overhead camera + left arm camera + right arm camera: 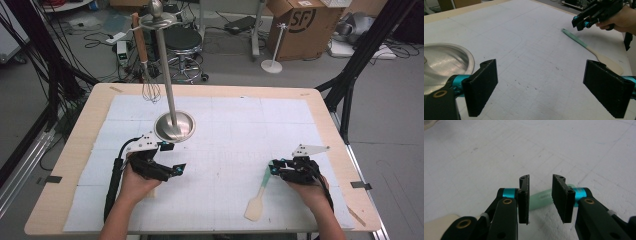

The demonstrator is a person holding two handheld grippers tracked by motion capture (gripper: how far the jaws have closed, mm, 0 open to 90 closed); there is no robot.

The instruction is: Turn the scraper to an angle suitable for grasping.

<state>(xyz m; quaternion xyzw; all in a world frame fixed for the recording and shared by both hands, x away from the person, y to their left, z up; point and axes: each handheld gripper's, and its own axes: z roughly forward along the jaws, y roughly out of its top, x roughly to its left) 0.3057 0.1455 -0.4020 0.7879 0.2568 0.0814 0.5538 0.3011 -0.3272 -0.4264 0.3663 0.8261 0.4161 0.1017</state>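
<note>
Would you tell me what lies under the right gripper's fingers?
Under the right gripper lies the spatula's mint-green handle, crossing the gap between the fingers on the white mat. The stretches beneath each finger are covered.

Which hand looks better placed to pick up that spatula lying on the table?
The right. The right gripper hangs over the green handle of the spatula, which runs beneath its narrowed jaws. The left gripper sits wide open beside the metal stand's base, well away from the spatula.
</note>
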